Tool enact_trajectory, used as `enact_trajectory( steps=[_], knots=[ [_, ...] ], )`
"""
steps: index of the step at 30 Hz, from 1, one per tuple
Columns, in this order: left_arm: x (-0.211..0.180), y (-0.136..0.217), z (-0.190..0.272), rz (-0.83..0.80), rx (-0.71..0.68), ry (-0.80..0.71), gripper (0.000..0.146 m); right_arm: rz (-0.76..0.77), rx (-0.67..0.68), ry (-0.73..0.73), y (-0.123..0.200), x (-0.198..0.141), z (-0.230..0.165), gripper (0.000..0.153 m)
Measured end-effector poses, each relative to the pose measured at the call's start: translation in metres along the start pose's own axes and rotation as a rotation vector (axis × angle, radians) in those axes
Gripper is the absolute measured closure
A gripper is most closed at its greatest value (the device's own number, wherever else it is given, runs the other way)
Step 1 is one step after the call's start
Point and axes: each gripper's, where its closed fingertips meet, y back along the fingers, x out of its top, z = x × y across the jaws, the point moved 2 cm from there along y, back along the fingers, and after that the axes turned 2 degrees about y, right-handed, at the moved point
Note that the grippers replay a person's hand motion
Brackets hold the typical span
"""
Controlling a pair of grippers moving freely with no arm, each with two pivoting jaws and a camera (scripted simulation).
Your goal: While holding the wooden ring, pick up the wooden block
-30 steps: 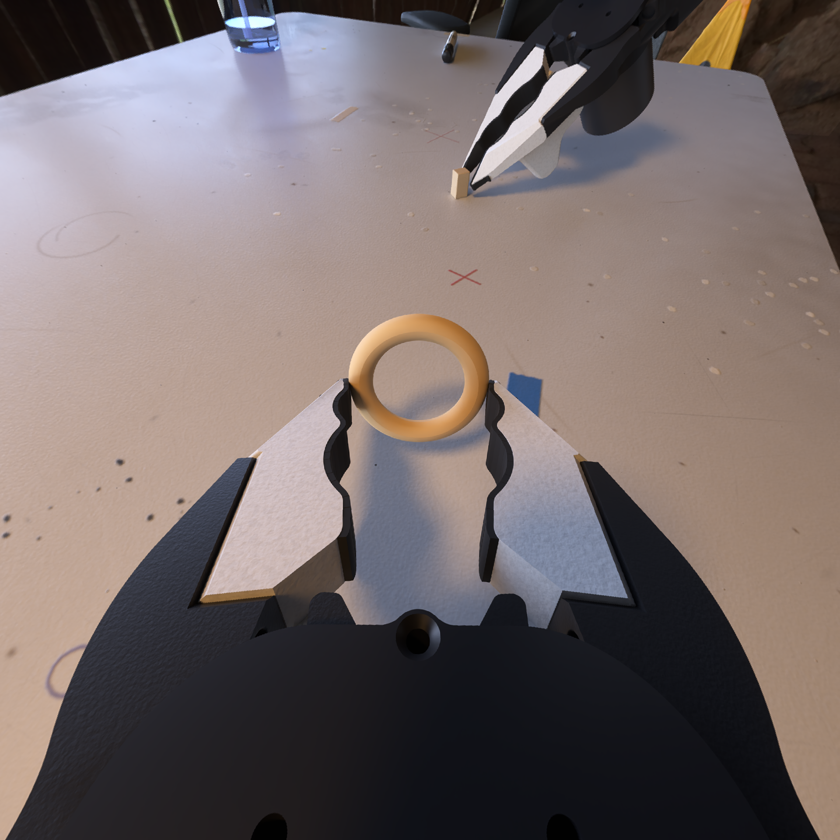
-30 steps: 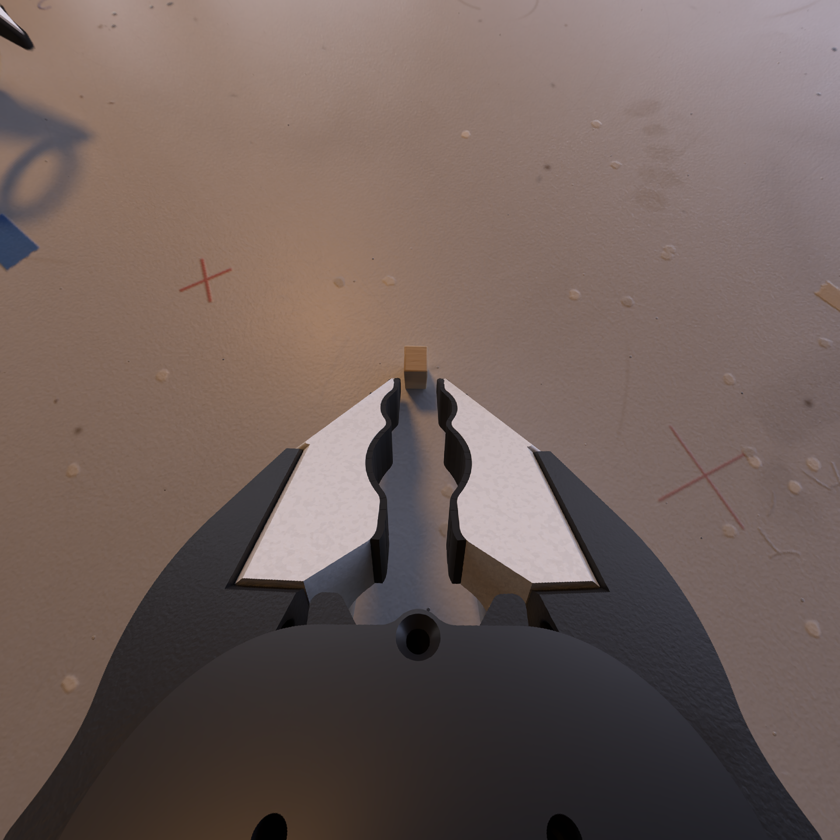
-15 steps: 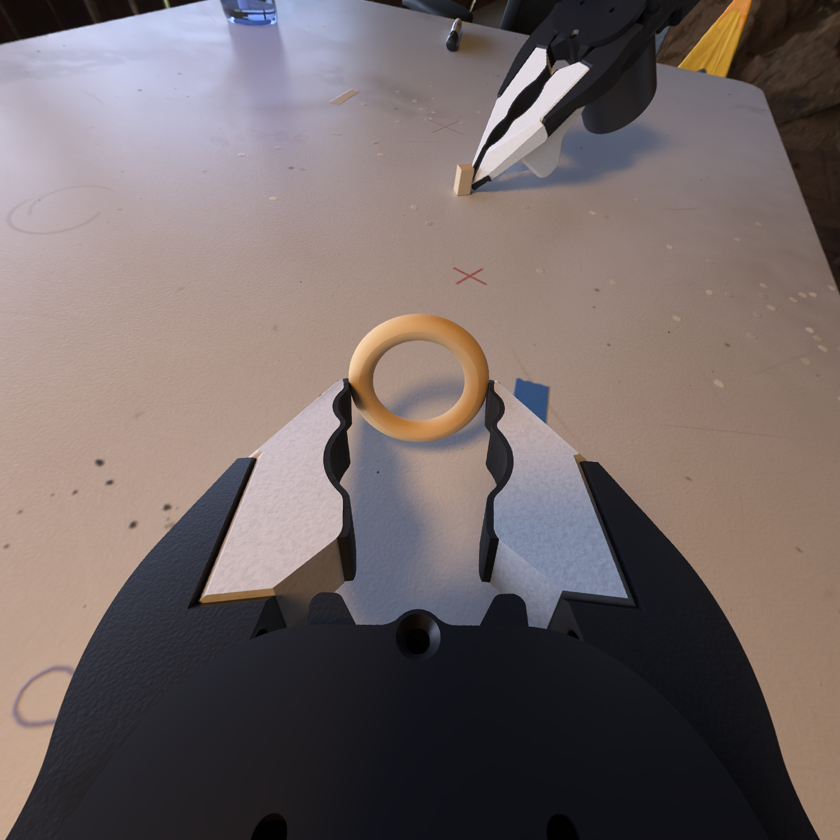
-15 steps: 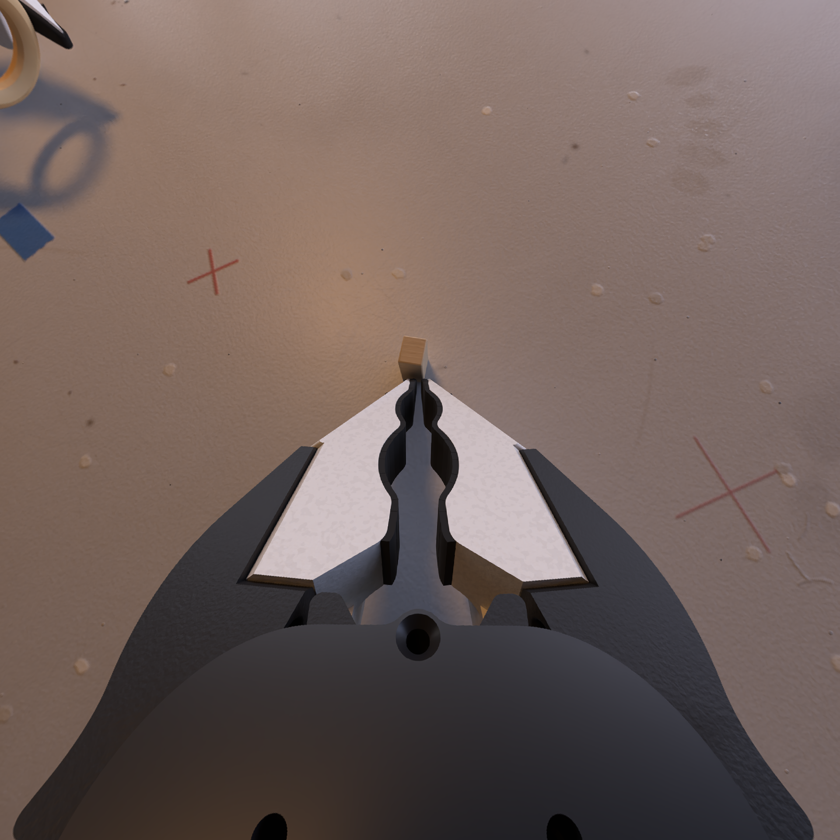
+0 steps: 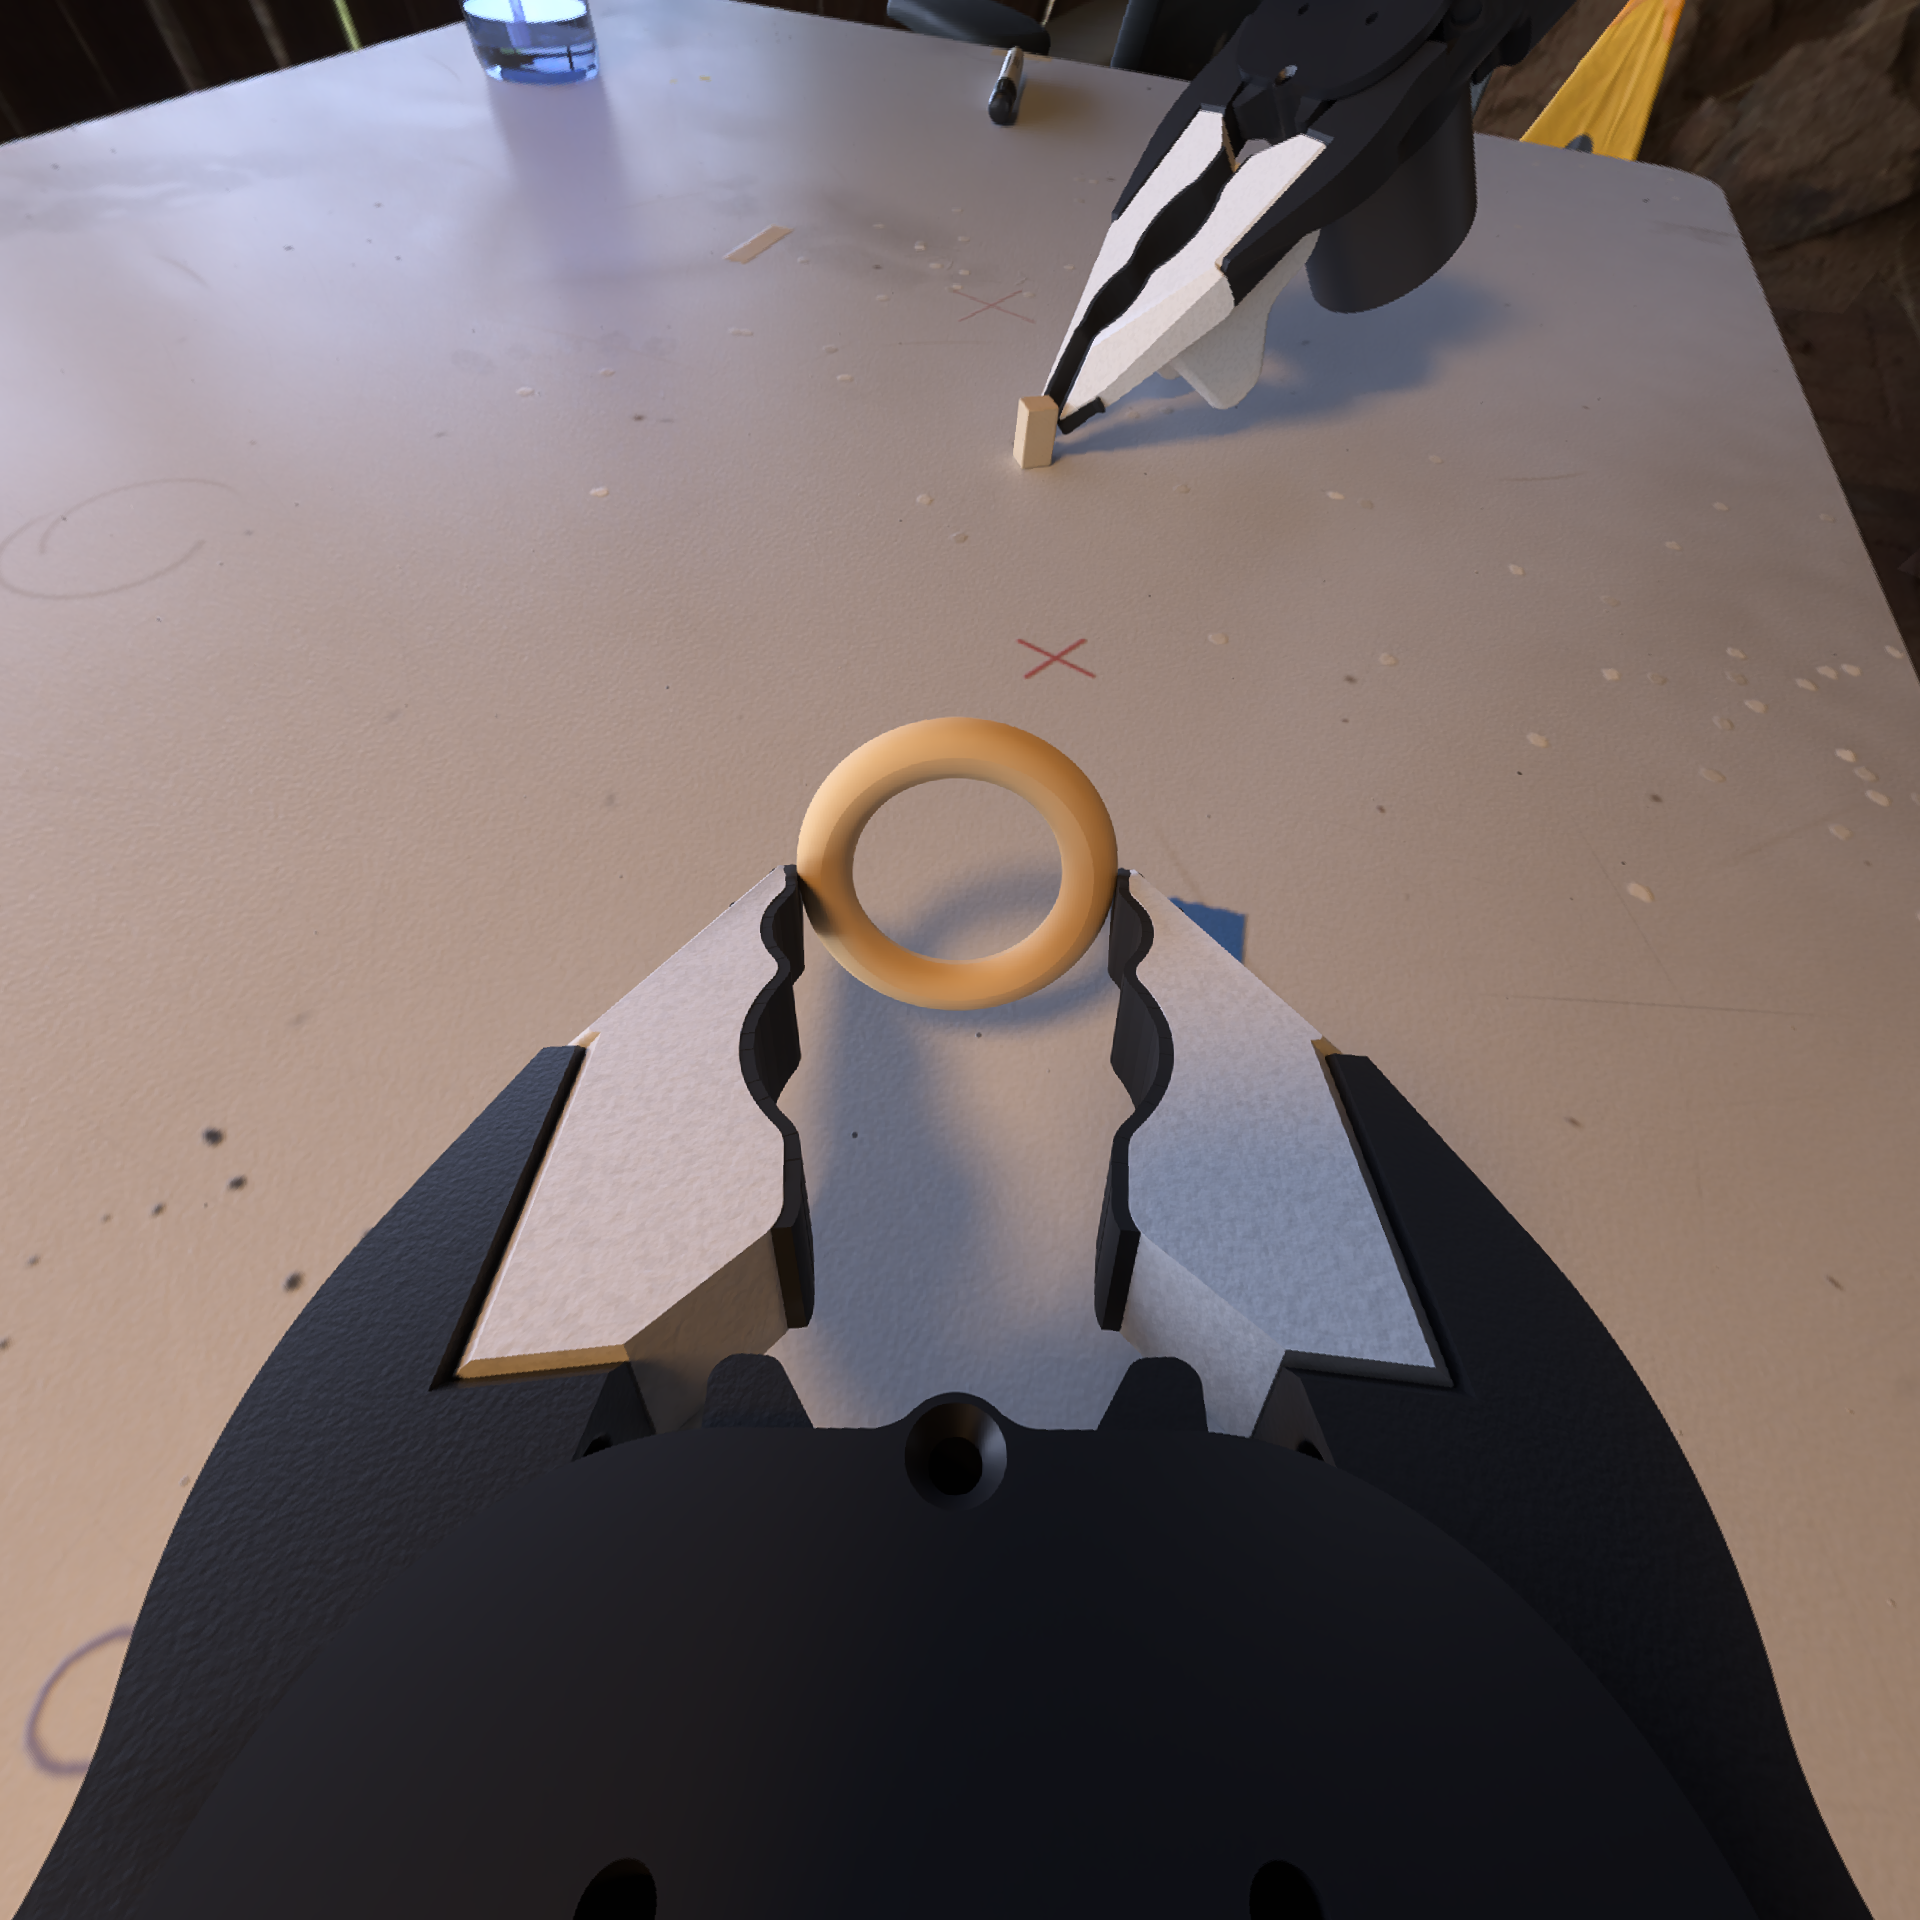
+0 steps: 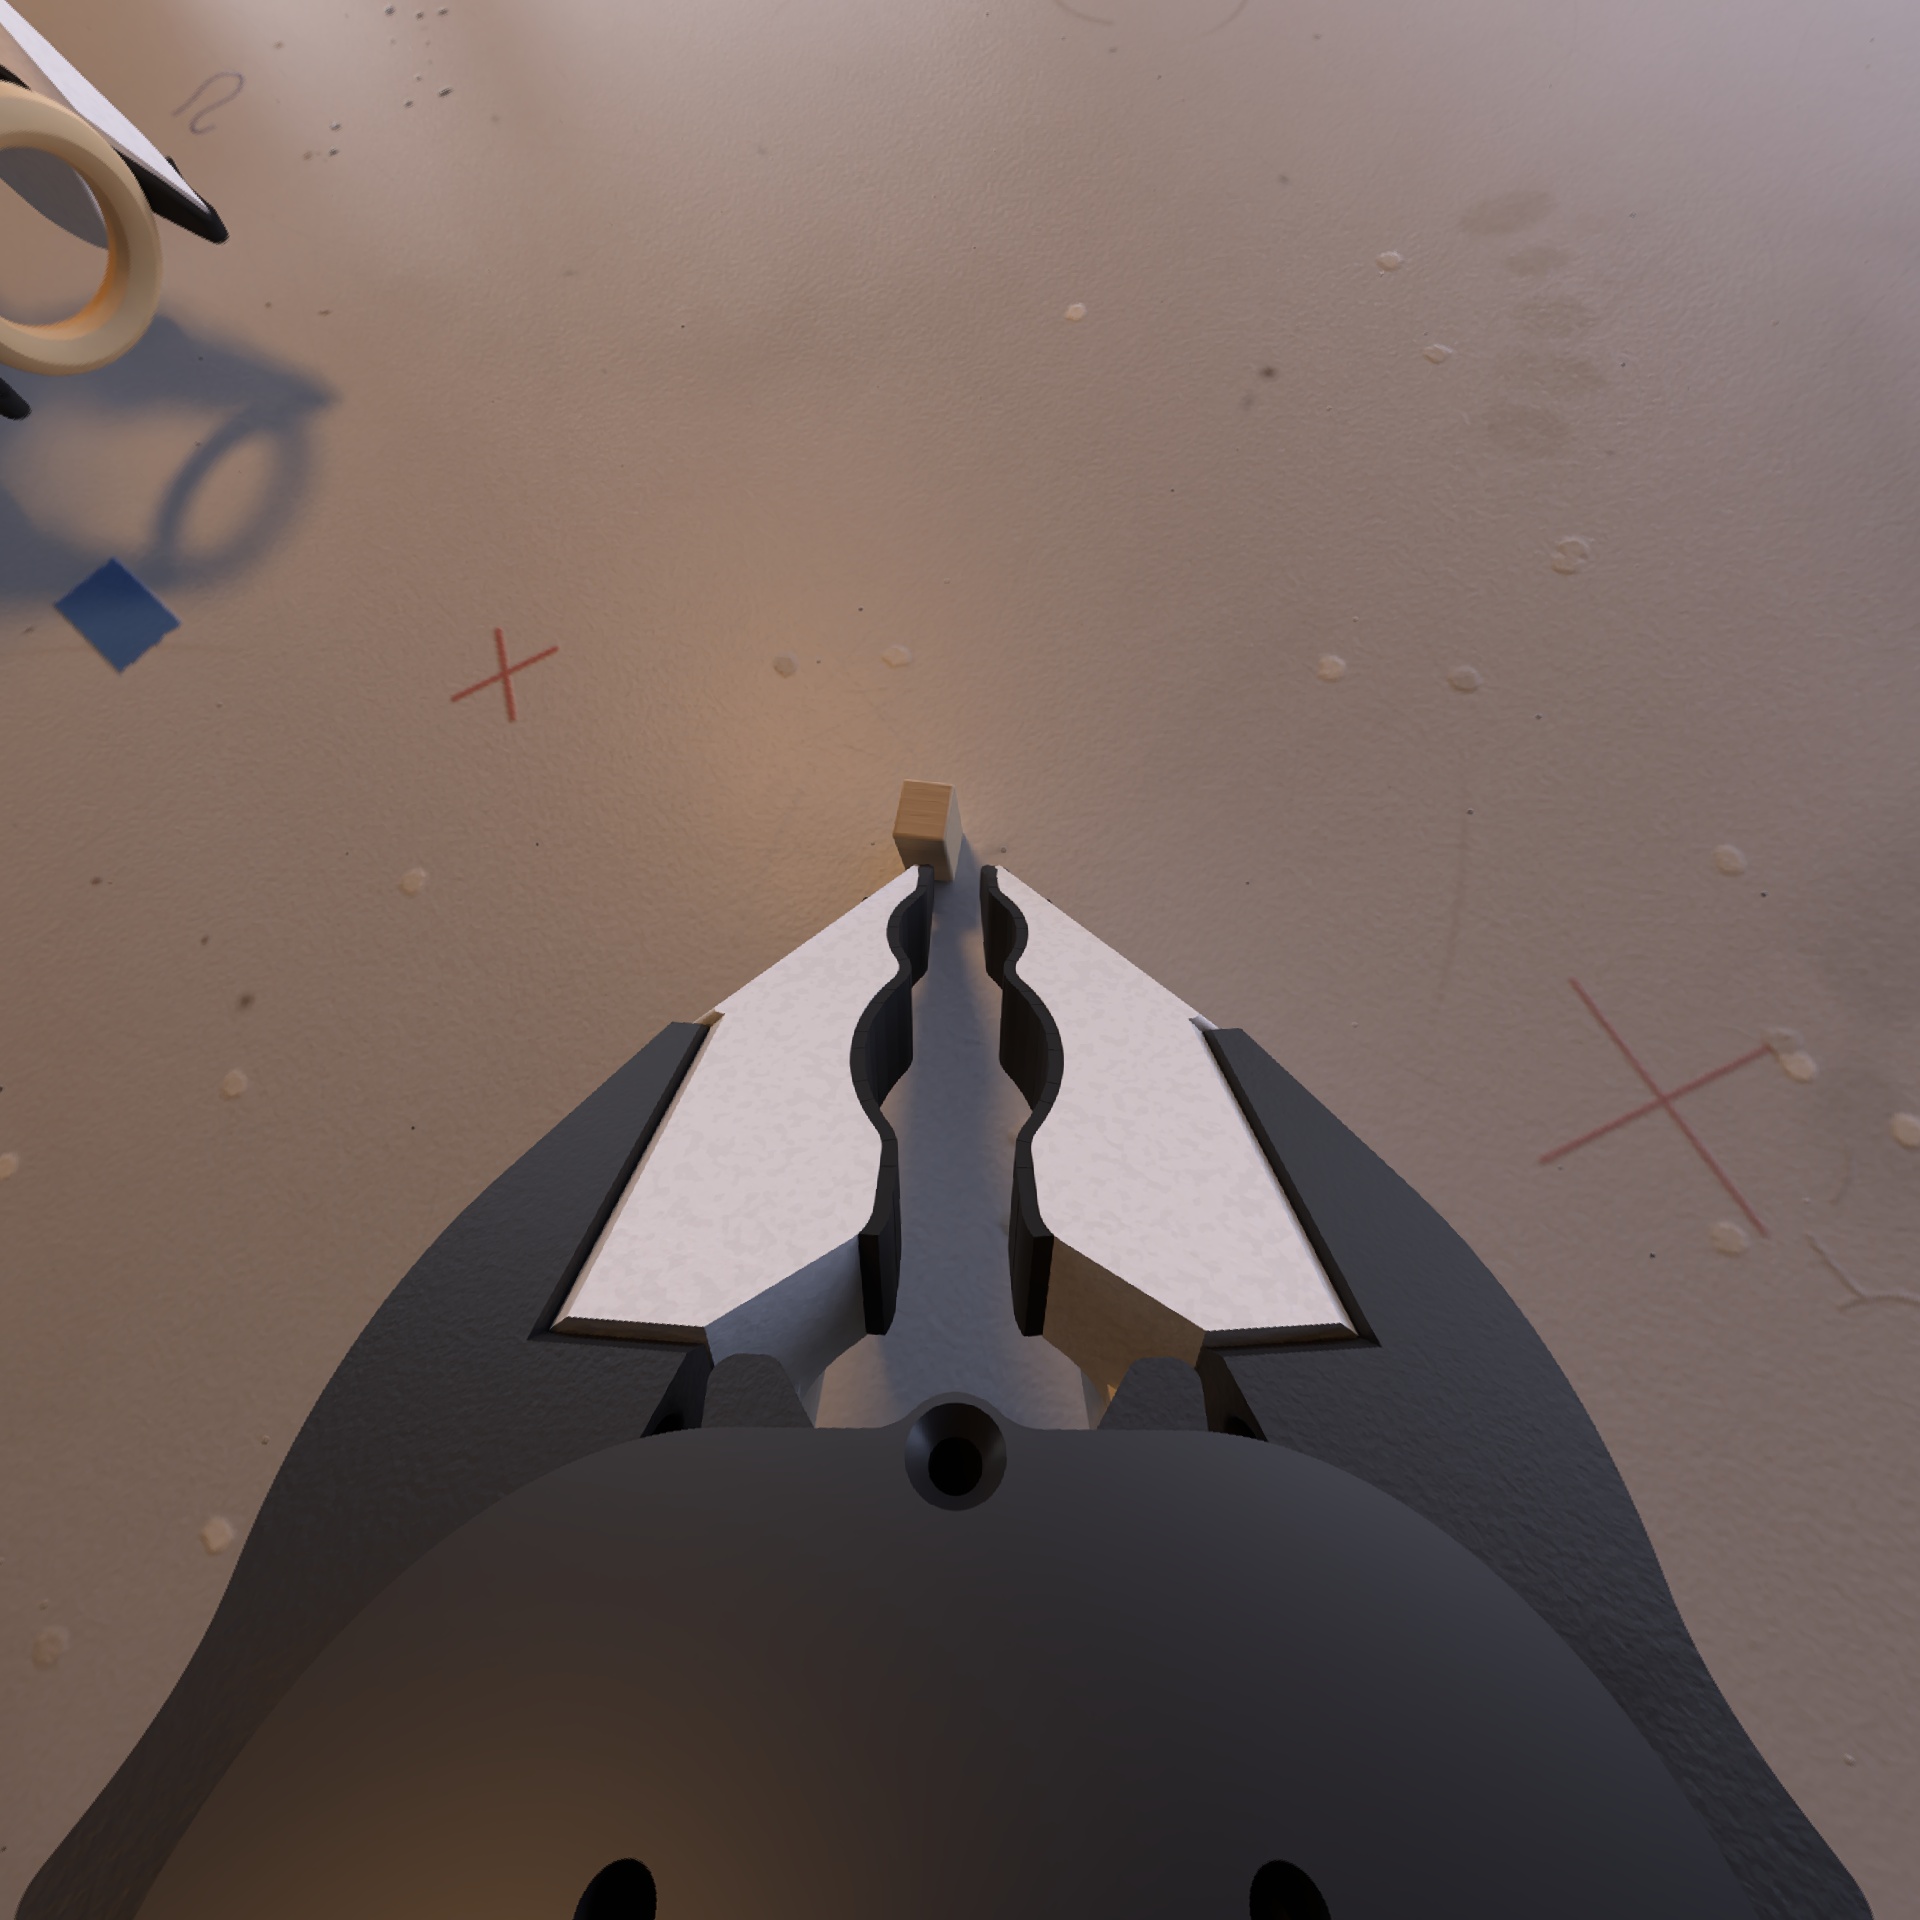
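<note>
The wooden ring [image 5: 956,746] is held upright between my left gripper's [image 5: 956,883] fingertips, above the table; that gripper is shut on it. The ring also shows at the upper left of the right wrist view [image 6: 130,260]. The small wooden block [image 5: 1034,431] stands on the table far ahead. My right gripper [image 6: 954,873] points steeply down at the table, its jaws a narrow gap apart and empty. The block [image 6: 923,823] sits just past its left fingertip, outside the gap. The right gripper also shows in the left wrist view [image 5: 1070,410], tips beside the block.
A glass of water [image 5: 530,36] and a black marker [image 5: 1003,88] lie at the table's far edge. A blue tape square [image 6: 116,613] and red crosses [image 5: 1055,658] mark the tabletop. The table's right edge [image 5: 1766,312] is close behind the right gripper.
The right gripper's jaws closed fully beside the block without catching it, then opened a little. The block stays on the table, slightly turned. The left gripper still holds the ring.
</note>
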Motion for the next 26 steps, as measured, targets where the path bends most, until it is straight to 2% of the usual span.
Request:
enact_trajectory(
  steps=[7,10,12,15,17,20,24,26],
  knots=[
    [-0.006,-0.005,0.009,-0.007,-0.018,0.004,0.087,-0.037,0.001,0.041,-0.006,0.006,-0.003,0.135],
    [-0.009,-0.002,0.009,-0.015,-0.004,-0.013,0.087,-0.082,-0.021,0.061,-0.011,0.004,-0.002,0.143],
    [-0.009,0.003,0.007,-0.01,0.006,-0.009,0.087,-0.086,-0.032,0.055,-0.013,0.005,-0.001,0.143],
    [-0.011,0.011,0.003,0.0,0.026,0.011,0.087,-0.06,-0.043,0.06,-0.013,0.014,-0.007,0.143],
    [-0.014,0.015,0.0,0.001,0.042,0.025,0.087,0.015,0.004,0.074,-0.015,0.034,-0.026,0.143],
    [-0.016,0.018,-0.003,0.005,0.048,0.045,0.087,0.068,0.087,0.136,-0.035,0.062,-0.062,0.143],
    [-0.013,0.018,-0.003,0.016,0.043,0.043,0.087,-0.011,0.13,0.237,-0.077,0.073,-0.091,0.143],
    [-0.012,0.018,-0.001,0.017,0.04,0.038,0.087,-0.066,0.102,0.294,-0.092,0.072,-0.094,0.143]
  ],
)
